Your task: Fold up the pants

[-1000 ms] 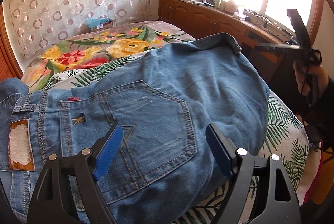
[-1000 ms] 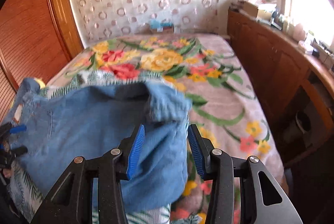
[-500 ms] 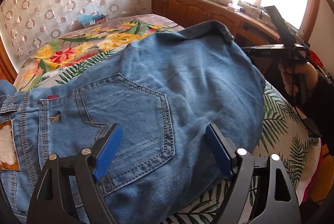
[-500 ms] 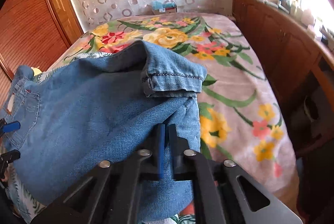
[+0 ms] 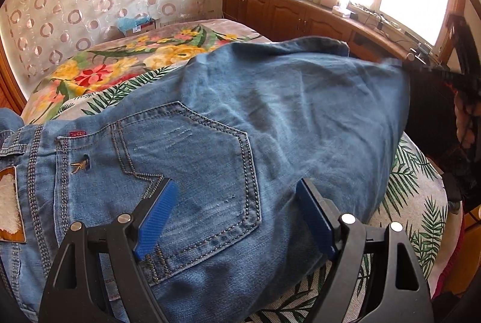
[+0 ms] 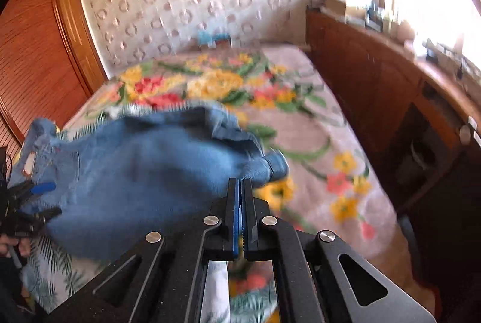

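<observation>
Blue jeans (image 5: 270, 127) lie across the flowered bedspread (image 5: 120, 73), waistband at the left, back pocket up. My left gripper (image 5: 236, 202) hovers open over that pocket, blue pads (image 5: 156, 214) wide apart, nothing pinched. At the right edge of the left wrist view a hand holds my right gripper (image 5: 404, 63) at the end of the jeans leg. The right wrist view is blurred: my right gripper (image 6: 240, 184) is shut, its tips at the bunched leg end of the jeans (image 6: 150, 166). My left gripper (image 6: 45, 201) shows at the far left by the waistband.
A wooden cabinet (image 5: 300, 16) with clutter on top runs under the bright window along the right of the bed. A small blue box (image 5: 135, 23) sits at the head of the bed by the patterned wall. A wooden wardrobe door (image 6: 36, 52) stands on the left.
My right gripper went from open around the leg end to shut on it and moved, dragging the denim. The left gripper stayed open over the pocket.
</observation>
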`<state>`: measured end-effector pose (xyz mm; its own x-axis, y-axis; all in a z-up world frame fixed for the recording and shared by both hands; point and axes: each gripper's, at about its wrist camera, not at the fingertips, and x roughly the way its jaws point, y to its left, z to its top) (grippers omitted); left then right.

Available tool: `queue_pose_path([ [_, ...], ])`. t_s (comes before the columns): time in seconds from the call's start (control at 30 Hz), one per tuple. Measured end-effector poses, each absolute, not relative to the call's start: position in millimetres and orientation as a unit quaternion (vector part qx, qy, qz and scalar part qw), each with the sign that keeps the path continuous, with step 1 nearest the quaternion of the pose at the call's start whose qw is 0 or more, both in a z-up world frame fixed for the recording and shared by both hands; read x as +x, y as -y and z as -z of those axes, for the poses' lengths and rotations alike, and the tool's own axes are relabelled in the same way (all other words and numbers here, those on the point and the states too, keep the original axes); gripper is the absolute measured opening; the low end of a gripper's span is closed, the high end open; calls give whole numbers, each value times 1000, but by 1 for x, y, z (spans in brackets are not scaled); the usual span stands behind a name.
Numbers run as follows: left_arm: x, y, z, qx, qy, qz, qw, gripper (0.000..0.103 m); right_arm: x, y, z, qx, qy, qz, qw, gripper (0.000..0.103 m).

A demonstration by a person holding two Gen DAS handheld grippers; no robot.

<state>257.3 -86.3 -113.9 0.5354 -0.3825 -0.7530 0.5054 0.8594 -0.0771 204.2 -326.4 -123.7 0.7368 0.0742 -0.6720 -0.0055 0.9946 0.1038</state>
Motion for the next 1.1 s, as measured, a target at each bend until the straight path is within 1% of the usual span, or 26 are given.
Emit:
queue_pose_path([
  [0.07,256,86,113,75,-408,255,873,82,201,324,131,24,-371,-3,929,2],
  [0.17,254,85,110,76,-405,254,875,82,207,321,128,19,-372,1,928,5],
  [0.23,255,84,109,75,-404,253,876,82,213,317,123,24,-361,-12,932,14],
  [0.3,254,82,107,75,-402,252,877,82,226,309,119,19,-352,-28,936,34],
  [0.37,254,80,105,76,-400,249,879,82,244,301,118,11,-341,-44,939,40],
  [0.4,254,79,104,75,-399,247,880,82,252,301,121,8,-340,-54,939,40],
  [0.67,259,67,95,77,-393,235,886,82,327,291,157,-60,-370,-64,925,41],
  [0.87,263,59,91,74,-388,229,889,82,370,280,162,-130,-406,-51,903,41],
  [0.9,264,57,91,73,-388,228,890,82,372,279,159,-135,-404,-52,903,25],
  [0.93,265,55,91,73,-387,227,891,82,375,278,157,-137,-403,-58,903,17],
  [1.0,267,53,92,73,-387,225,891,82,382,275,153,-141,-404,-64,902,14],
  [1.1,271,50,92,71,-387,222,892,82,392,280,145,-127,-394,-70,908,13],
])
